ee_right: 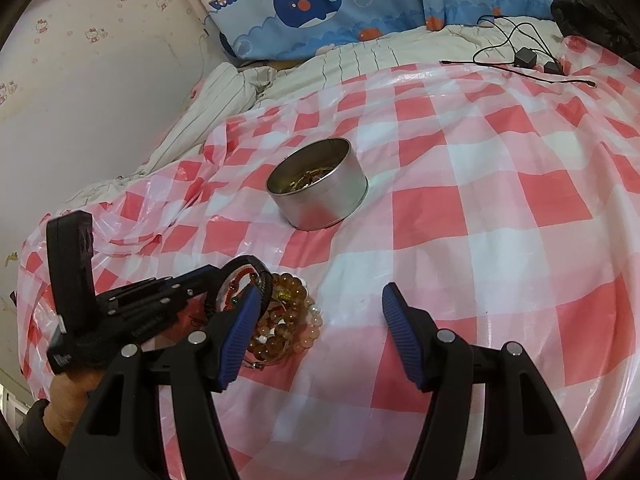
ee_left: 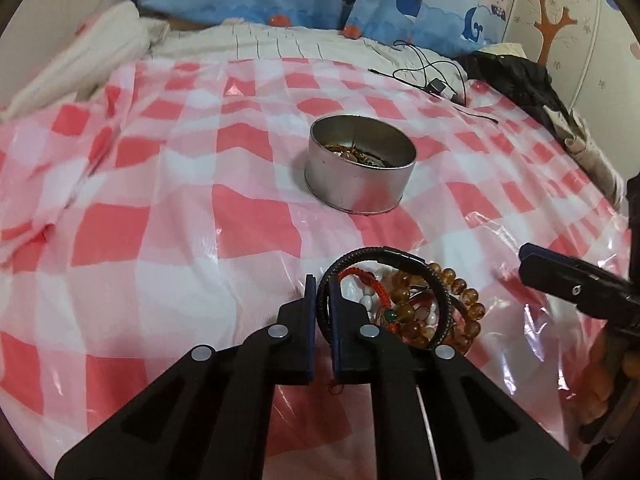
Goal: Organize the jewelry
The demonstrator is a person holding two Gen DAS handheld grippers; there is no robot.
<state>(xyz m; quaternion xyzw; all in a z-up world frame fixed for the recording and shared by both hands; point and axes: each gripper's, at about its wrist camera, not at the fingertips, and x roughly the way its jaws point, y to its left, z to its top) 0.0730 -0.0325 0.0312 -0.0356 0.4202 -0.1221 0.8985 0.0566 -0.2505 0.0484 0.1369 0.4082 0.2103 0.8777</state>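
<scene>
Listing what is lying on the bed, item by item:

Left tongs [ee_left: 320, 294]: closing tight on the black braided bracelet [ee_left: 384, 254]; the cord is sitting pinched between the two dark blue pads, at the left edge of the pile.
Right tongs [ee_right: 316, 332]: standing apart with nothing between the blue ribbed pads; hovering over the cloth just right of the pile.
Jewelry pile [ee_right: 288, 320]: resting on the cloth near its front edge; amber bead bracelets [ee_left: 464, 300] are curling round a red woven cord [ee_left: 372, 286] with a green bead, and white beads are showing underneath. The black bracelet is arching over the top of the heap.
Metal tin [ee_left: 360, 184]: standing upright and lidless, well behind the pile, toward the middle of the cloth; gold-coloured chains and other small pieces are lying in its bottom, too tangled to tell apart.
Checked cloth [ee_right: 480, 208]: glossy red-and-white plastic sheet, covering the bed and wrinkling at the left side.
Hand [ee_right: 68, 396]: gripping the handle of the left tool, seen from the right wrist view at lower left.
Whale pillow [ee_right: 320, 4]: blue, leaning at the head of the bed.
Black cables [ee_right: 520, 52]: trailing with two small black adapters at the far right edge of the cloth.
</scene>
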